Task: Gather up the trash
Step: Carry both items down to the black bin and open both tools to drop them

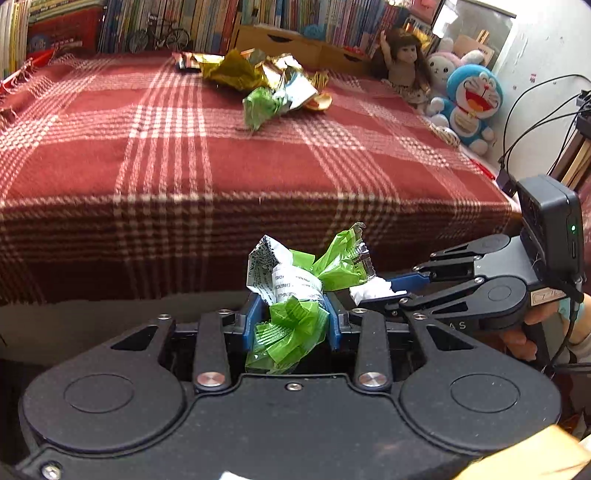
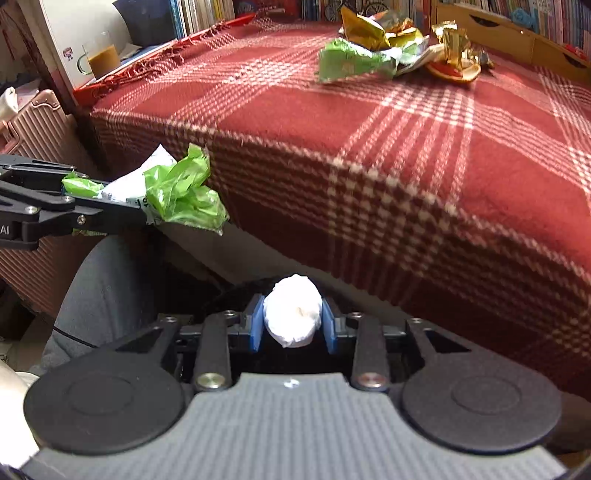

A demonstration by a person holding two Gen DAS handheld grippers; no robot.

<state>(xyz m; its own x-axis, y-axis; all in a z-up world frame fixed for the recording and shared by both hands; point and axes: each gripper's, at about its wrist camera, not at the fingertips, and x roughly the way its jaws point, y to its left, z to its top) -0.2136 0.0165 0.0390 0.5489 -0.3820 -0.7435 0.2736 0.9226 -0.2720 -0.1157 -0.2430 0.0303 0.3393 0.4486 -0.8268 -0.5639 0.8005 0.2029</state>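
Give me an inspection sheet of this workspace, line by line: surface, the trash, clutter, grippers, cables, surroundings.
Surface: red plaid blanket covering the table, draped over its front edge.
Job's things: green wrapper and white paper wad held off the table; wrapper pile left at the far side, with orange peel.
Clutter: nothing seen besides the trash.
Grippers: left gripper clamps the green wrapper; right gripper clamps the white paper wad.
Cables: black cables by the wall.
Surroundings: books, doll, Doraemon plush, glass mug, suitcase.
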